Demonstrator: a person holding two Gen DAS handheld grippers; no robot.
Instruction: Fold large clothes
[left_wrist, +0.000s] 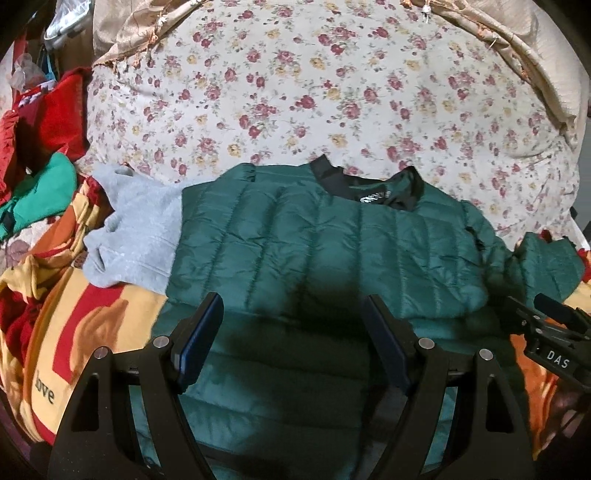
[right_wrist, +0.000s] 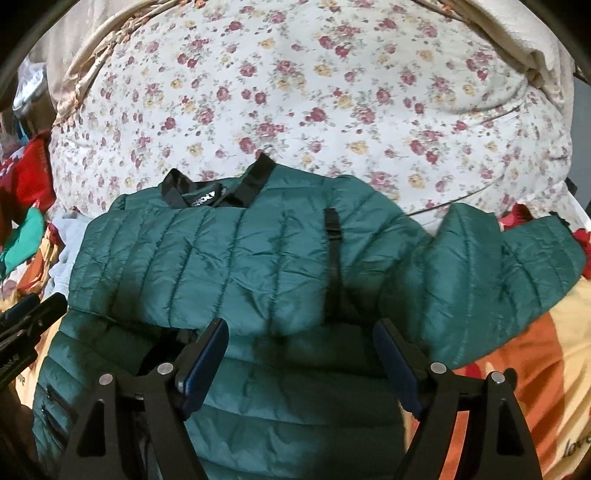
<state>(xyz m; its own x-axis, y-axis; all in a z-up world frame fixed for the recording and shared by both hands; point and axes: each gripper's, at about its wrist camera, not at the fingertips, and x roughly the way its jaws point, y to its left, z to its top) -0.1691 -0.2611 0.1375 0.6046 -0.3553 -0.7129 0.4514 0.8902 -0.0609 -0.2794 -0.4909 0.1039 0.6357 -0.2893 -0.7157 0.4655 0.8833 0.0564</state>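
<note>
Right wrist view shows the green quilted puffer jacket (right_wrist: 229, 258) lying on the patterned blanket (right_wrist: 517, 350) at the foot of the floral duvet (right_wrist: 295, 92), its upper half doubled over the lower, one sleeve (right_wrist: 509, 258) flung out loose to the side. The right gripper (right_wrist: 299, 354) hangs above the fold with its jaws spread and nothing between them; the left gripper (left_wrist: 291, 332), seen from the left wrist, is likewise spread wide and empty over the jacket's body. The slick, puffy shell looks springy, so the doubled layer may slide or puff back open unpressed. The stray sleeve could drag the fold askew if pulled carelessly, and a grab might also catch the grey garment (left_wrist: 133, 236) tucked beside the jacket's edge.
</note>
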